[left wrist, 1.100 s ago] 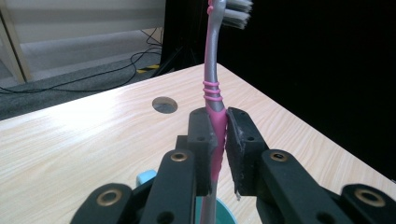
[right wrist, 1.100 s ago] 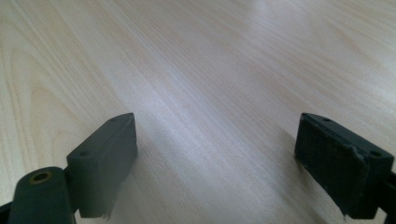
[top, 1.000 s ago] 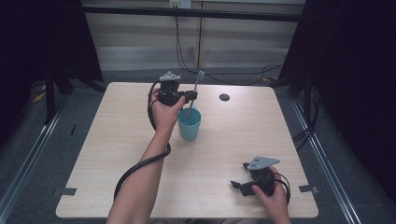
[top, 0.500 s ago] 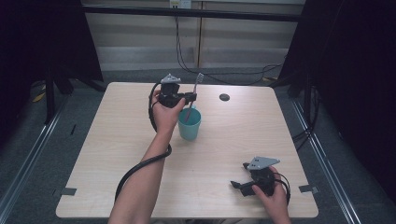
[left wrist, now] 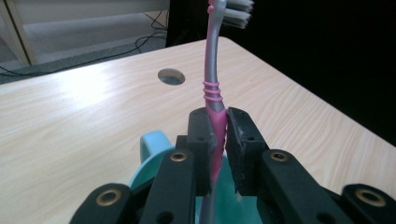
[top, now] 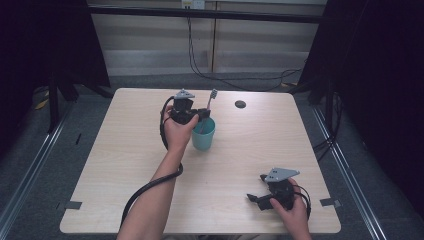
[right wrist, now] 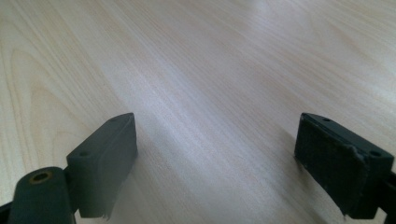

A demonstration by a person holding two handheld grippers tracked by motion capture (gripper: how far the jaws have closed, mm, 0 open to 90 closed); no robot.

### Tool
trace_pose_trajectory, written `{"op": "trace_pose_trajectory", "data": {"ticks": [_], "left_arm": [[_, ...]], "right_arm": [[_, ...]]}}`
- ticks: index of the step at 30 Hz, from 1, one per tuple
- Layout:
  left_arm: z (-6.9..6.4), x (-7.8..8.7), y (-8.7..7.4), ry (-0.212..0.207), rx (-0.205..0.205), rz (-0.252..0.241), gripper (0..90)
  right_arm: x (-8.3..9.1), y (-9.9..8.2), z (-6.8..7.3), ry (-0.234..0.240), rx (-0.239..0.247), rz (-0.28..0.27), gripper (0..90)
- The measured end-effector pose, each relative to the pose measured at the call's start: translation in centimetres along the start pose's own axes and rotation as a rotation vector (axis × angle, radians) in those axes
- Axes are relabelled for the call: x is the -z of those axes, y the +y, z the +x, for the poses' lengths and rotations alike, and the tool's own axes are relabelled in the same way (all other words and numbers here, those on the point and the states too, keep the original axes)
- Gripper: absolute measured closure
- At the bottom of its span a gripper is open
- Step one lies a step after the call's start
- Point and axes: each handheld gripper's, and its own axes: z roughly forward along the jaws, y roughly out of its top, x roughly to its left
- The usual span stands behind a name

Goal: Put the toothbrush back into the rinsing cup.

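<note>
The left gripper (top: 200,116) is held above the far middle of the pale wooden table (top: 125,165), and its two black jaws are seen closed on the pink-and-grey plastic toothbrush (left wrist: 214,84), which is clamped at the pink grip section of its handle. Above the jaws the grey neck of the toothbrush rises nearly upright to the white bristled head; below them the handle runs down into the teal plastic cup (top: 203,134), whose rim and handle are seen directly beneath and just behind the jaws. A small dark round hole (left wrist: 171,76) in the tabletop lies beyond the jaws. The right gripper (top: 260,199) is held low over the near right part of the table, its jaws spread wide apart with only bare wood between them.
</note>
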Motion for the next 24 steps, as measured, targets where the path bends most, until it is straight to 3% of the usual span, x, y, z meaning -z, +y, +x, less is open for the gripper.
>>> {"op": "trace_pose_trajectory", "data": {"ticks": [12, 24], "left_arm": [[-0.1, -0.3, -1.5, 0.01, -0.012, 0.062, 80.3], [-0.3, -0.6, -2.1, 0.01, -0.033, 0.089, 79.5]], "right_arm": [[0.0, 0.0, 0.0, -0.002, 0.0, 0.0, 12.6], [0.0, 0.0, 0.0, -0.001, 0.0, 0.0, 12.6]]}}
